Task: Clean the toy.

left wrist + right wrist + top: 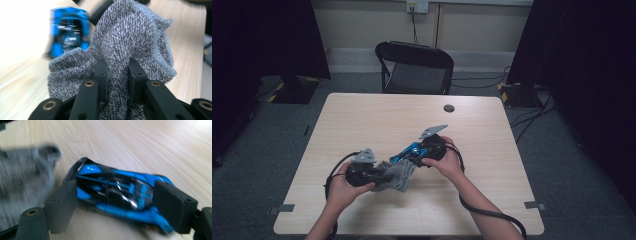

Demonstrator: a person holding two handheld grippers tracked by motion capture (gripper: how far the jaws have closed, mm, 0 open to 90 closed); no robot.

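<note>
pinching a grey knitted cloth [120,47], the left gripper [117,72]; right gripper [117,202] clamps a blue-and-black toy car [117,192] over the wooden table [377,115].

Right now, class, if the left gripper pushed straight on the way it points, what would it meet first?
The left gripper, shut on the grey cloth, points at the blue toy car just beyond; the car likely comes first, though depth is unclear.

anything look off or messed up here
Nothing looks damaged or spilled. The grey knitted cloth is bunched up in the shut left claw, not spread flat. The blue and black toy car sits between the right claw's jaws at a slant; motion blur hides whether they touch it.
</note>
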